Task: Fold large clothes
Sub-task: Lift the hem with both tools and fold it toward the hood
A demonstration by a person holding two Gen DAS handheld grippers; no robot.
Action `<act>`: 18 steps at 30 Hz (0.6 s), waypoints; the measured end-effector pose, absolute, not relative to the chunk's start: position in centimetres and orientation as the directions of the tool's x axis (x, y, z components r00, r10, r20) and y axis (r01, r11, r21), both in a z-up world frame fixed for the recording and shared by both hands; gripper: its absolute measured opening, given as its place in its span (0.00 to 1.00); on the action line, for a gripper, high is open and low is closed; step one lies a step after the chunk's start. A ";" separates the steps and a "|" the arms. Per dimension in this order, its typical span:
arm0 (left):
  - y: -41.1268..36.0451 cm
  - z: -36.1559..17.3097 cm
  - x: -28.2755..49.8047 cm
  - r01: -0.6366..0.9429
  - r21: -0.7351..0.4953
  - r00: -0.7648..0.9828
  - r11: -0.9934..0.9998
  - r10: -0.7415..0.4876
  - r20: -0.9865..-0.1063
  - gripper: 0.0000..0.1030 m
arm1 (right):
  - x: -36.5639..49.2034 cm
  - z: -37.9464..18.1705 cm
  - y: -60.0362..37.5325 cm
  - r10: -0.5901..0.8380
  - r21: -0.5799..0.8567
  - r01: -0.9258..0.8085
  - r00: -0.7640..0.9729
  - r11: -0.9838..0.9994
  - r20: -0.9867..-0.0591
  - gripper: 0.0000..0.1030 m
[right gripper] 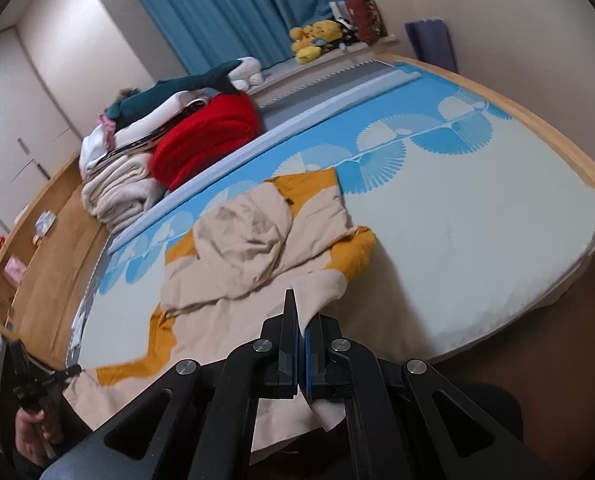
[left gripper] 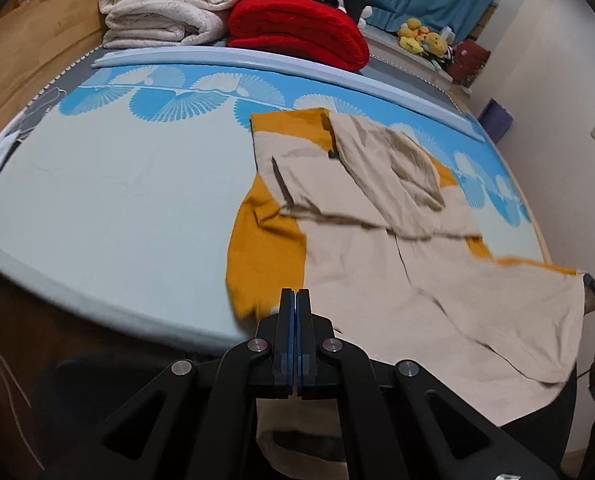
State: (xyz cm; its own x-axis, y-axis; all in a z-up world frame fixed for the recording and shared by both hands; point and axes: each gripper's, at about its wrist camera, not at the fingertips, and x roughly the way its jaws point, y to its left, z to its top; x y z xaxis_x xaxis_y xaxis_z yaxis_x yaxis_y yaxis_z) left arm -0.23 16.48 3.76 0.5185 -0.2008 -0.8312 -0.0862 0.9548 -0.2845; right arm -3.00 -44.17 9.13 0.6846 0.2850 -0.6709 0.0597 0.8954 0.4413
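My left fingers (left gripper: 296, 294) are pinched on the near hem of the beige-and-mustard garment (left gripper: 377, 216); my right fingers (right gripper: 300, 312) grip its other corner. It stretches away across the bed (left gripper: 117, 184), bunched farther off.

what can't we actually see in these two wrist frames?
- Left wrist view: the garment's near hem drops behind the left hand-held gripper, so the pinch point is hidden.
- Right wrist view: the right hand-held gripper covers its own grip on the cloth edge.
- Both views: garment type is unclear; its layers are bunched.
- Small items on the wooden ledge are too small to identify.
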 end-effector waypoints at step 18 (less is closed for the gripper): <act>20.1 -5.0 17.7 -0.213 -0.345 0.481 0.914 -0.209 -0.851 0.00 | 23.4 -0.7 -43.3 0.200 0.368 0.166 0.605 0.915 -0.770 0.02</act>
State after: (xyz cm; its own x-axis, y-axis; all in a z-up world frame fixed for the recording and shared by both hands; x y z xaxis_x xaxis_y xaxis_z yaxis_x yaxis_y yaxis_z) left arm 17.75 20.05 -5.03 0.4812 -0.2095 -0.8512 -0.2132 0.9139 -0.3454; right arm 23.44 -43.26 -0.70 0.6052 0.2003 -0.7705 0.1658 0.9149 0.3681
